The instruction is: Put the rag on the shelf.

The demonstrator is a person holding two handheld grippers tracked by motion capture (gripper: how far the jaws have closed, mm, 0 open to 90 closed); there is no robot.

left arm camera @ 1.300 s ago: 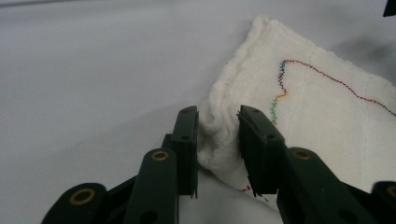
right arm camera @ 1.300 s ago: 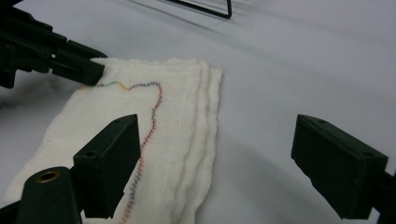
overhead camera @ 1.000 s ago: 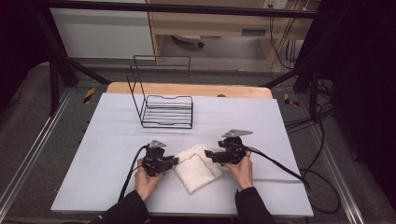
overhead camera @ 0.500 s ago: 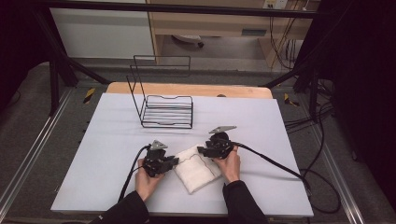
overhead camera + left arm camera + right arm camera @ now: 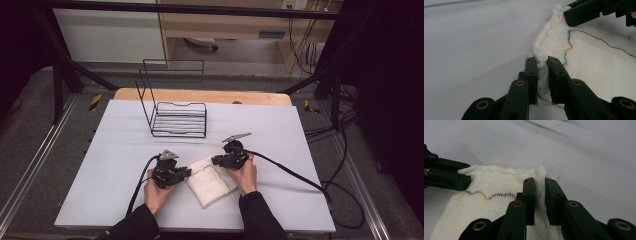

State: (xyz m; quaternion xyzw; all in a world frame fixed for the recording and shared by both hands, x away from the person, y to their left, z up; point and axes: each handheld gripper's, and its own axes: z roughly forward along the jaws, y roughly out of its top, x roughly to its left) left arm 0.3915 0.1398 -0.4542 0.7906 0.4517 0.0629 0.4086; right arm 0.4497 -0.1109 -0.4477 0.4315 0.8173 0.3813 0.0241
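Observation:
A folded white cloth [image 5: 210, 179] with a wavy coloured stitch line lies on the white table near the front. My left gripper [image 5: 187, 172] is shut on the cloth's left edge; in the left gripper view its jaws pinch the fluffy hem [image 5: 542, 75]. My right gripper [image 5: 216, 160] is shut on the cloth's far edge, and the right gripper view shows the hem [image 5: 539, 185] squeezed between its jaws. The left gripper view also takes in the right gripper [image 5: 584, 13] at the cloth's far corner, and the right gripper view takes in the left gripper [image 5: 447, 176].
A black wire rack [image 5: 175, 112] stands toward the back of the table [image 5: 300, 135], well apart from the cloth. Cables trail from both grippers, the right one [image 5: 300, 177] running off the table's right side. A wooden board edge [image 5: 200, 95] lies behind.
My right gripper has moved left and forward along the cloth's far edge toward the left gripper. The left gripper has stayed where it was, holding the cloth.

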